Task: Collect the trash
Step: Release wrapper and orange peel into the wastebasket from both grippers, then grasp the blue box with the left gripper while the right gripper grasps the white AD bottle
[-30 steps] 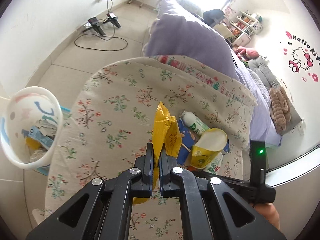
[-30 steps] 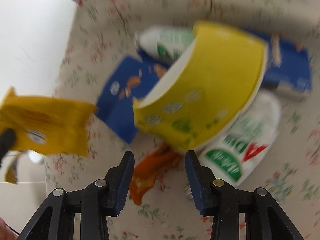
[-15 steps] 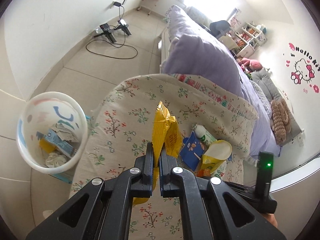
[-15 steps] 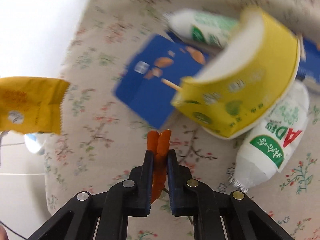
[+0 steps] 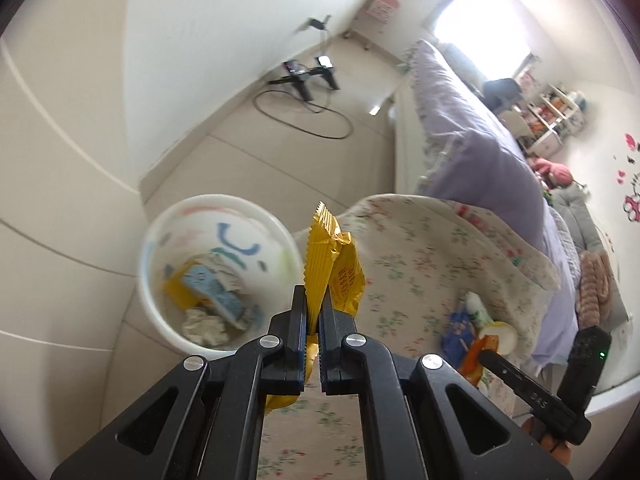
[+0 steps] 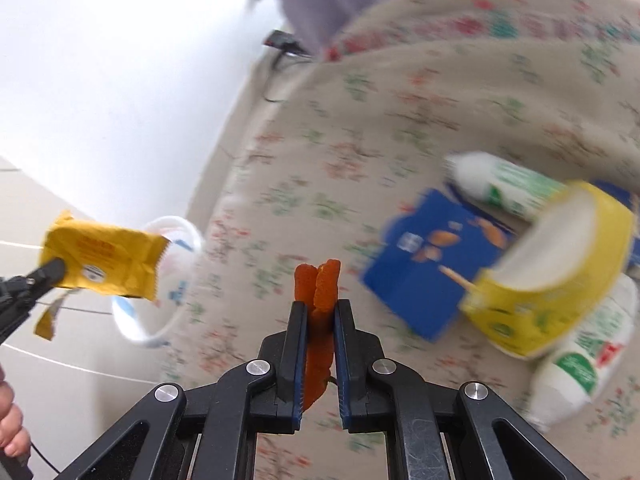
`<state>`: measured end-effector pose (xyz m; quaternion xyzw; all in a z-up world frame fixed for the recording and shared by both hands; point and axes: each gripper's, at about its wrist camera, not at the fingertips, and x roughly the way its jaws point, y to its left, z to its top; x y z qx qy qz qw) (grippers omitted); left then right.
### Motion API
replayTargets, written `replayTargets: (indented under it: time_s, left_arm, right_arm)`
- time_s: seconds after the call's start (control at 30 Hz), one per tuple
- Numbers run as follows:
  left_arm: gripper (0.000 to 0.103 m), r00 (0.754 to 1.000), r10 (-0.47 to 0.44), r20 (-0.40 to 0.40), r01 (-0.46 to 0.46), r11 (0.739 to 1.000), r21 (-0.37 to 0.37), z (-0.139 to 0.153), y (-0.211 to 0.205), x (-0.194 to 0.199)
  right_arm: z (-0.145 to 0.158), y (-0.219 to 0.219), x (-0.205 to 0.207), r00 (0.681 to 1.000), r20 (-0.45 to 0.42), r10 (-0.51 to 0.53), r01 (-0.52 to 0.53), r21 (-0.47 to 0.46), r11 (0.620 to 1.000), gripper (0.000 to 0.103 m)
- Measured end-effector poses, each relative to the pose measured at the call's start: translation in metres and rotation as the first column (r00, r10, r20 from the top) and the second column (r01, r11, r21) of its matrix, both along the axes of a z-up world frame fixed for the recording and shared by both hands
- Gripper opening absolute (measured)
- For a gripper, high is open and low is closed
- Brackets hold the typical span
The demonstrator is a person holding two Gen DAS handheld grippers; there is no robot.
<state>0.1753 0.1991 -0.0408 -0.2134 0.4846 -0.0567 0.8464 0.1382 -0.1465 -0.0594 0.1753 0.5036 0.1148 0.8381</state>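
My left gripper (image 5: 313,294) is shut on a yellow snack wrapper (image 5: 328,258), held upright beside the rim of a white trash bin (image 5: 160,320) that stands on the floor with several pieces of trash inside. My right gripper (image 6: 320,306) is shut on an orange wrapper (image 6: 318,280), lifted above the floral bedspread (image 6: 360,120). From the right wrist view the left gripper (image 6: 52,270) shows holding the yellow wrapper (image 6: 104,262) in front of the bin (image 6: 176,236). A blue box (image 6: 424,272), a yellow paper bowl (image 6: 560,276) and two white-green bottles (image 6: 580,364) lie on the bed.
A purple duvet (image 5: 472,132) covers the bed beyond the floral spread. Black stands with a coiled cable (image 5: 308,112) sit on the tiled floor near the white wall. A shelf (image 5: 556,116) and soft toys are at the far right.
The right gripper closed on the orange wrapper and lifted it off the bed. The left gripper carried the yellow wrapper leftward, so the bin now sits just beside it.
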Motion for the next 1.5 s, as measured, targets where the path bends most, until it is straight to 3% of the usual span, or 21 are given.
replayTargets:
  time_s: [0.23, 0.33, 0.37, 0.4, 0.47, 0.63, 0.97, 1.03, 1.07, 1.1, 1.5]
  left_arm:
    - [0.004, 0.993, 0.081, -0.083, -0.084, 0.996, -0.026, -0.026, 0.037, 0.010]
    - [0.009, 0.987, 0.118, -0.108, -0.121, 0.992, -0.023, -0.035, 0.044, 0.016]
    - [0.020, 0.984, 0.124, -0.126, -0.130, 0.991, -0.039, -0.039, 0.045, 0.018]
    - [0.036, 0.981, 0.126, -0.146, -0.137, 0.988, -0.067, -0.043, 0.044, 0.019]
    - [0.053, 0.976, 0.133, -0.175, -0.157, 0.979, -0.132, -0.050, 0.050, 0.019]
    - [0.053, 0.977, 0.177, -0.122, -0.188, 0.979, -0.081, -0.034, 0.058, 0.012]
    - [0.053, 0.979, 0.188, -0.075, -0.194, 0.977, -0.087, -0.018, 0.067, -0.001]
    - [0.053, 0.979, 0.190, -0.069, -0.196, 0.977, -0.083, -0.017, 0.067, -0.001]
    - [0.053, 0.980, 0.189, -0.069, -0.195, 0.977, -0.085, -0.017, 0.066, -0.001]
    - [0.053, 0.980, 0.187, -0.068, -0.192, 0.977, -0.089, -0.017, 0.066, -0.001]
    - [0.053, 0.995, 0.088, -0.045, -0.092, 0.991, -0.099, -0.010, 0.023, 0.005]
  right_arm:
    - [-0.001, 0.060, 0.016, 0.994, 0.035, 0.100, -0.102, 0.047, 0.994, 0.011]
    - [-0.001, 0.088, 0.022, 0.989, 0.050, 0.142, -0.145, 0.060, 0.988, 0.011]
    - [-0.001, 0.098, 0.024, 0.986, 0.058, 0.157, -0.160, 0.064, 0.985, 0.011]
    - [-0.002, 0.104, 0.025, 0.984, 0.066, 0.167, -0.171, 0.065, 0.983, 0.011]
    - [-0.004, 0.121, 0.028, 0.979, 0.080, 0.187, -0.193, 0.076, 0.978, 0.011]
    - [-0.013, 0.154, 0.041, 0.971, 0.095, 0.219, -0.228, 0.092, 0.969, 0.011]
    - [-0.031, 0.211, 0.063, 0.957, 0.116, 0.266, -0.279, 0.117, 0.953, 0.015]
    - [-0.034, 0.221, 0.066, 0.954, 0.123, 0.273, -0.287, 0.110, 0.952, 0.035]
    - [-0.036, 0.224, 0.068, 0.958, 0.113, 0.262, -0.273, 0.096, 0.957, 0.059]
    - [-0.037, 0.224, 0.068, 0.962, 0.111, 0.248, -0.258, 0.089, 0.962, 0.069]
    - [-0.011, 0.156, 0.048, 0.981, 0.126, 0.147, -0.160, 0.096, 0.983, 0.068]
